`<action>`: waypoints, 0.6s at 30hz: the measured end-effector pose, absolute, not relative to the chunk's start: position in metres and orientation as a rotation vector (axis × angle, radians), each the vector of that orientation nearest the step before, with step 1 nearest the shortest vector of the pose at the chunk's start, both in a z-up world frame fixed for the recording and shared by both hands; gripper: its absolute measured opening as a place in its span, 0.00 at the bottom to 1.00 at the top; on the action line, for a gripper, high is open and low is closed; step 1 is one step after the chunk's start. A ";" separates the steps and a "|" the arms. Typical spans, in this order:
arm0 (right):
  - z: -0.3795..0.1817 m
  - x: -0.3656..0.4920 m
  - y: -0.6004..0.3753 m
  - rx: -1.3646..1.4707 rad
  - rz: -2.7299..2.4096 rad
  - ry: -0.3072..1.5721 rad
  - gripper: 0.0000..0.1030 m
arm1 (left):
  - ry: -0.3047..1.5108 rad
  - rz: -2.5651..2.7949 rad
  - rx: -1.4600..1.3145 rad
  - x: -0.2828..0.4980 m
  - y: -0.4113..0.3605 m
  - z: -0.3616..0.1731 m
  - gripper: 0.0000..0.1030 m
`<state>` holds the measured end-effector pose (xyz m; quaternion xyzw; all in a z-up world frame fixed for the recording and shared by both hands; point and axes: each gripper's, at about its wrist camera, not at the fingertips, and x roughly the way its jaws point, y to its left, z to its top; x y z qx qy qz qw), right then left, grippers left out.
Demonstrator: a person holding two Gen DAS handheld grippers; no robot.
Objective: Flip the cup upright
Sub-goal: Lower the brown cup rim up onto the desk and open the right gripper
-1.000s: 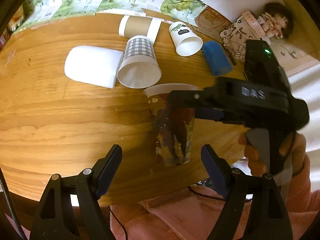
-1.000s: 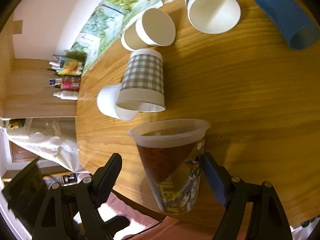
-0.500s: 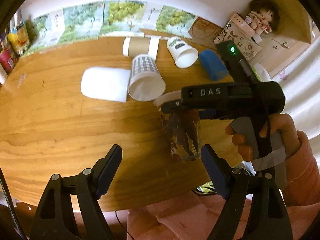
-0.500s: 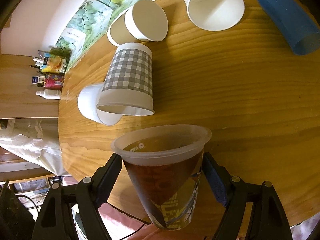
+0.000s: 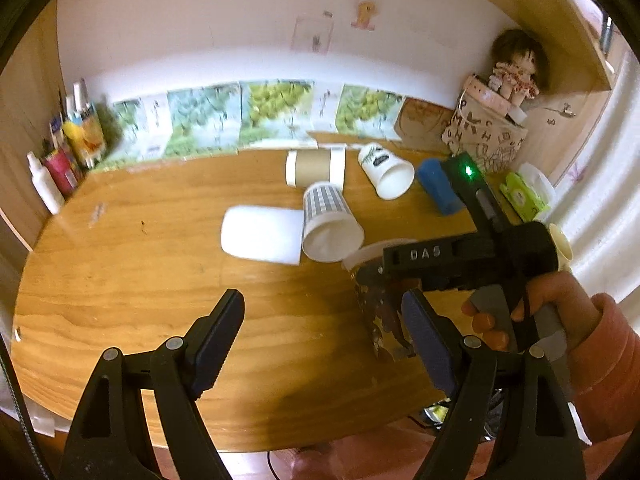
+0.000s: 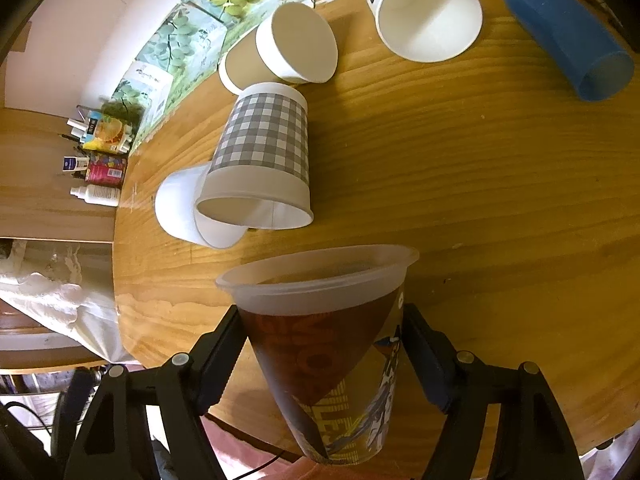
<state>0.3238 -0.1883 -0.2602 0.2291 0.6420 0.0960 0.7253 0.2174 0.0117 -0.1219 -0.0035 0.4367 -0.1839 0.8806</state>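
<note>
A printed plastic cup with a cloudy white rim stands upright near the table's front edge; it also shows in the left wrist view. My right gripper is shut on the printed cup, one finger on each side below the rim; its black body shows in the left wrist view. My left gripper is open and empty, held back over the front of the wooden table, left of the cup.
Several cups lie on their sides behind: a grey checked cup, a plain white cup, a brown-sleeved cup, a white cup, a blue cup. Bottles stand far left, a doll and bag far right.
My left gripper has pulled back and tilted up, showing more table and wall. The right gripper has closed in on the printed cup, which stays upright.
</note>
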 end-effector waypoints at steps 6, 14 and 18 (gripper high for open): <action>-0.253 0.312 -0.186 0.506 0.198 1.352 0.74 | 0.844 -0.403 0.014 0.204 0.016 -0.112 0.81; -0.237 0.290 -0.184 0.505 0.158 1.240 0.74 | 0.787 -0.449 0.035 0.184 0.020 -0.104 0.81; -0.225 0.277 -0.181 0.477 0.127 1.167 0.74 | 0.764 -0.462 0.035 0.175 0.025 -0.100 0.81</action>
